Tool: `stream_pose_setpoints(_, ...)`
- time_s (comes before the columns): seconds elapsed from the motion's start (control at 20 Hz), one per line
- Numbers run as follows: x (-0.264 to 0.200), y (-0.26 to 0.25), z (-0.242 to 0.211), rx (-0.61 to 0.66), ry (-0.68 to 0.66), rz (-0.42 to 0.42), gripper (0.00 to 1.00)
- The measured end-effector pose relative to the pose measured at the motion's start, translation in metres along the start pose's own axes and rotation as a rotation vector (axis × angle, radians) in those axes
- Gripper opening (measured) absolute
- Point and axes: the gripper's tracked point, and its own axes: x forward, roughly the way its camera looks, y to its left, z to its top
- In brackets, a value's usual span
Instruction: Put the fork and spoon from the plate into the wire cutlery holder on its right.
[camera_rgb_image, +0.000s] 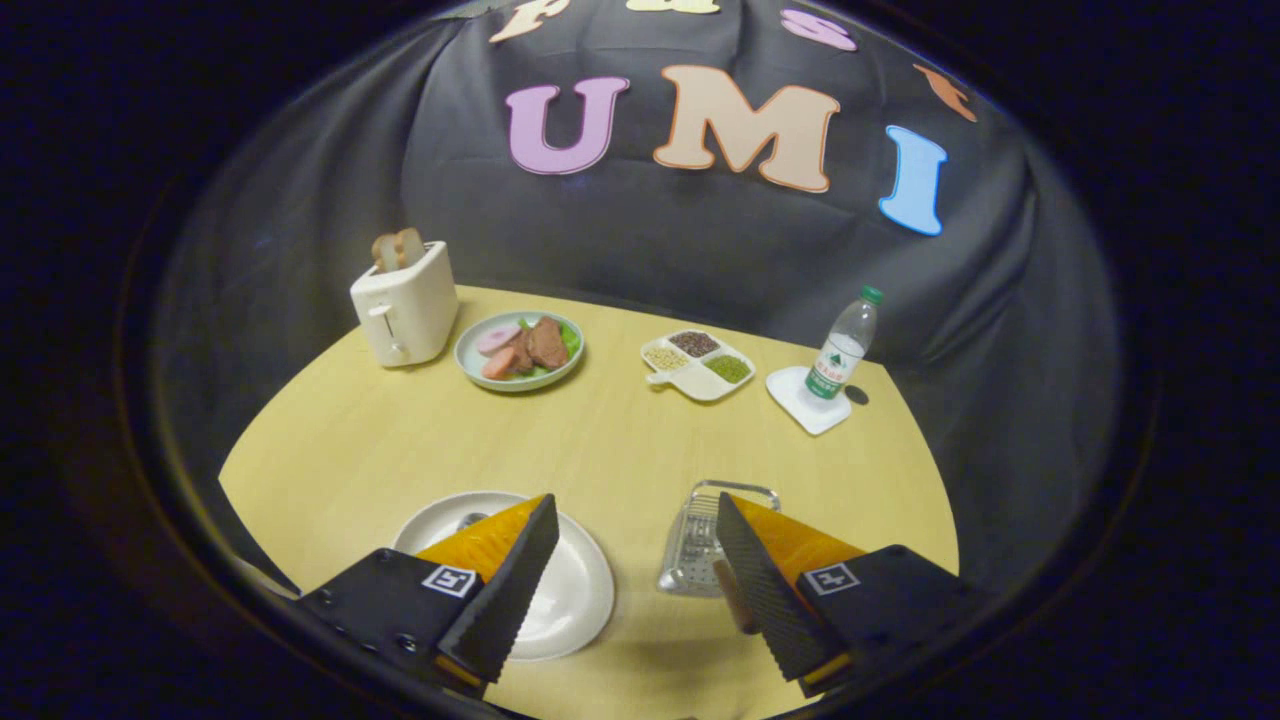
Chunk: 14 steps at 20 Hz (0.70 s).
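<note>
Closest to the camera, the gripper (628, 560) hangs above the near edge of the table (600, 440) with its 2 fingers (505, 590) spread wide and nothing between them. Under the left finger lies the white plate (575, 590); a bit of a spoon (470, 520) peeks out at its far rim beside that finger, and the rest of the cutlery is hidden, so I cannot make out the fork. Just right of the plate, partly behind the right finger, stands the wire cutlery holder (705, 530), and I cannot tell whether anything is in it.

Further back are a toaster (405, 310) with bread in its slots, a green plate of food (520, 350), a divided dish (698, 365) of grains, and a water bottle (843, 348) on a white coaster.

To my eye the job is at its opening step: nothing is held and the spoon is on the plate. The next move looks like swinging left and down over the plate, lining the open fingers across a handle, and closing low enough to catch thin metal lying flat on a slick surface.
</note>
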Motion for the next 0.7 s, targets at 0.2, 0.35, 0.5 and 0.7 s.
stream_pose_setpoints(0.2,-0.004,0.038,-0.004,0.027,-0.038,0.040,1.00)
stream_pose_setpoints(0.35,-0.005,0.065,-0.016,0.025,-0.011,0.069,1.00)
stream_pose_setpoints(0.5,0.001,0.089,-0.037,0.024,0.042,0.098,1.00)
stream_pose_setpoints(0.7,0.013,0.114,-0.071,-0.009,0.128,0.127,1.00)
